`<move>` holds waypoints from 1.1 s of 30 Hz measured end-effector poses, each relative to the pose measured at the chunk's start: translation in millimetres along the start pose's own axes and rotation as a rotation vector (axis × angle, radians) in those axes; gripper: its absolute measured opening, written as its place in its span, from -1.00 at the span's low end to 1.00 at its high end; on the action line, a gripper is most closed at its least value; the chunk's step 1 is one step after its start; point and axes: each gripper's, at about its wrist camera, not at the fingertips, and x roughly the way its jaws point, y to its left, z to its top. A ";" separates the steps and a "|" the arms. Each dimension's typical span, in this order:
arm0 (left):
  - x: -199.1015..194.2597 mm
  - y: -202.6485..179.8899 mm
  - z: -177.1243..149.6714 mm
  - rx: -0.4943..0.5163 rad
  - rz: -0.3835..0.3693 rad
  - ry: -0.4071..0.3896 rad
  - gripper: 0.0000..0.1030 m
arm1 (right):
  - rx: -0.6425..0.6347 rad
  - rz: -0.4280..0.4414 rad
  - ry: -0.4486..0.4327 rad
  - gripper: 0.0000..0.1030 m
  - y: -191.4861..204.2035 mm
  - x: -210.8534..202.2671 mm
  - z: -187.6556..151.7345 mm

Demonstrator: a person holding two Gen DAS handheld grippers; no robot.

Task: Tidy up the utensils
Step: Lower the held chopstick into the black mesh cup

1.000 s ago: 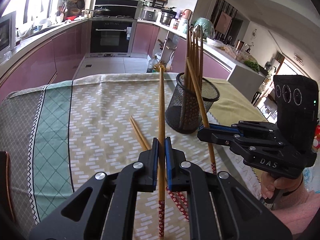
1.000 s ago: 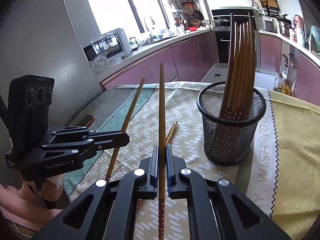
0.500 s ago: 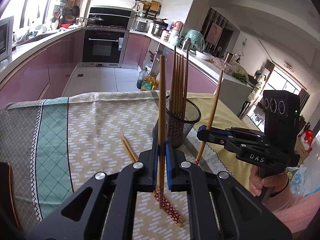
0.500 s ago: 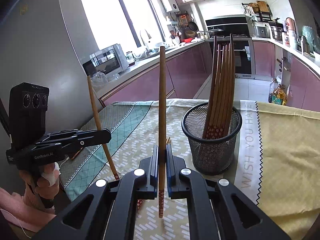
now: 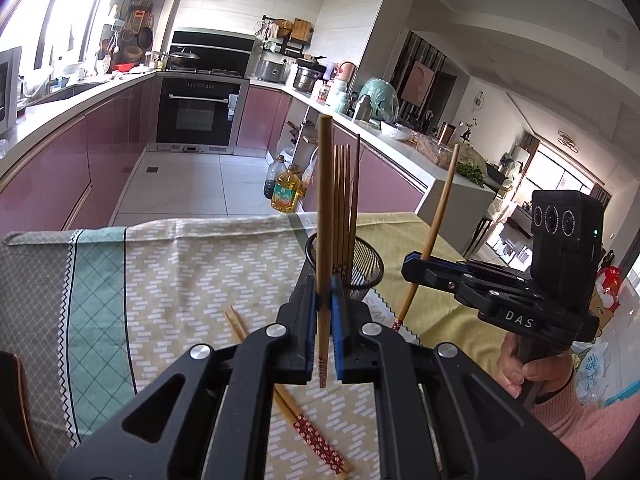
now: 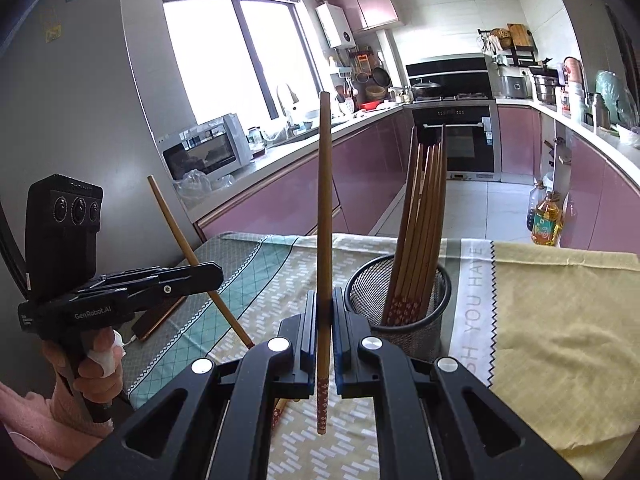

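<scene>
In a home kitchen with pink cabinets, two hand-held grippers each lift a single chopstick above a cloth-covered table (image 5: 180,264).

In the left wrist view, the left gripper (image 5: 324,312) fills the lower centre of the frame, its blue-padded jaws closed tight on a wooden chopstick (image 5: 323,208) that stands upright, its red-patterned end hanging just below the pads. Behind it, at centre frame, sits a black mesh holder (image 5: 368,268) with a bundle of chopsticks (image 5: 346,200) standing inside. At the right of the frame, the right gripper (image 5: 416,264), held in a hand (image 5: 524,368), is clamped on a second chopstick (image 5: 436,224) that tilts slightly to the right, its patterned tip near the cloth's zigzag edge. A loose pair of chopsticks (image 5: 288,400) lies on the cloth at lower centre, partly hidden beneath the left gripper's body.

In the right wrist view, the right gripper (image 6: 325,332) at lower centre is pinched shut on its own chopstick (image 6: 325,220), upright with the patterned end below the pads. The mesh holder (image 6: 400,300) stands just right of centre, its chopstick bundle (image 6: 424,220) leaning to the right. At the left of the frame, the left gripper (image 6: 212,272), gripped by a hand (image 6: 96,364), holds its chopstick (image 6: 188,248) slanted, top toward the upper left. An oil bottle (image 6: 546,220) stands on the floor at far right.
</scene>
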 end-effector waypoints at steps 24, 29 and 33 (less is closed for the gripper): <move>12.4 -21.7 50.4 0.055 -0.023 -0.081 -0.86 | -0.031 -0.039 -0.108 -0.89 -13.8 -12.0 46.3; 11.5 -24.5 60.8 0.052 -0.031 -0.102 -0.86 | -0.037 -0.041 -0.116 -0.89 -16.4 -8.8 55.3; 11.8 -27.4 66.7 0.056 -0.033 -0.120 -0.86 | -0.040 -0.047 -0.120 -0.89 -19.0 -5.5 60.9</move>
